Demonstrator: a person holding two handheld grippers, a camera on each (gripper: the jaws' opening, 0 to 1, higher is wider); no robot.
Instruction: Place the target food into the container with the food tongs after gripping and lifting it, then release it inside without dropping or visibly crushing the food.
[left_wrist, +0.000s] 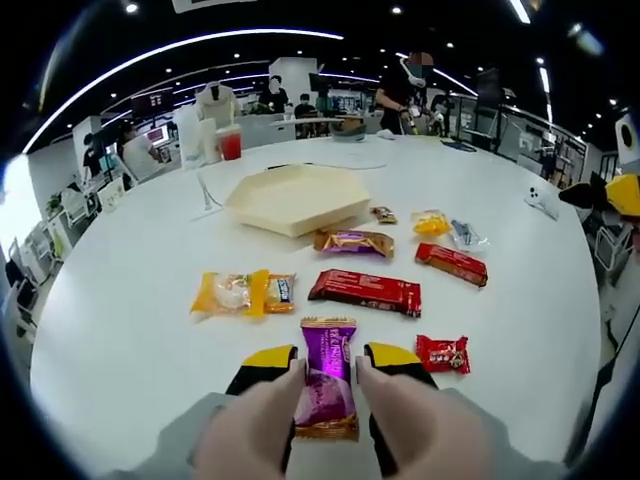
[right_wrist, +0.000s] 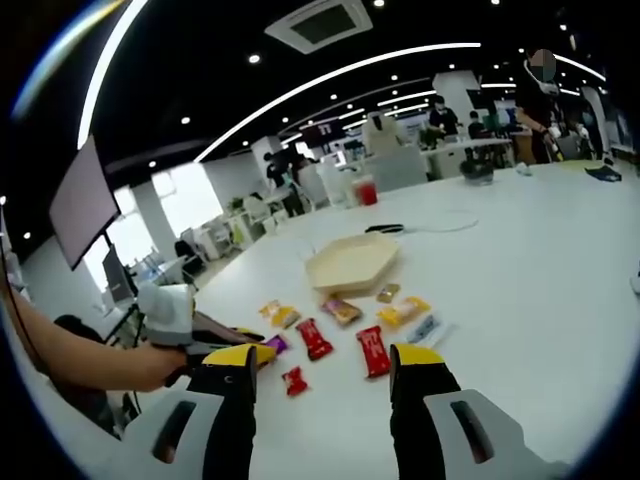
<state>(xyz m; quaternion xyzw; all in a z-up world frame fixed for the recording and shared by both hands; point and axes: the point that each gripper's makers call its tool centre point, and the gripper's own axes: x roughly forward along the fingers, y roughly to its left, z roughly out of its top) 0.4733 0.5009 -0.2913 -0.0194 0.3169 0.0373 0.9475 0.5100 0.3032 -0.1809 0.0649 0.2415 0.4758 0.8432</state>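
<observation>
left gripper view lets us read the snacks: our left gripper (left_wrist: 327, 372) has its fingers closed narrow on a glossy purple packet (left_wrist: 327, 392), low over the white worktop (left_wrist: 120, 330). beyond lie a long red bar (left_wrist: 365, 291), a yellow packet (left_wrist: 243, 293) and a pale hexagonal tray (left_wrist: 298, 199). right gripper view shows what that one cannot: our right gripper (right_wrist: 325, 385), fingers spread wide and holding nothing, above the worktop, and a hand (right_wrist: 140, 368) reaching in from the left.
</observation>
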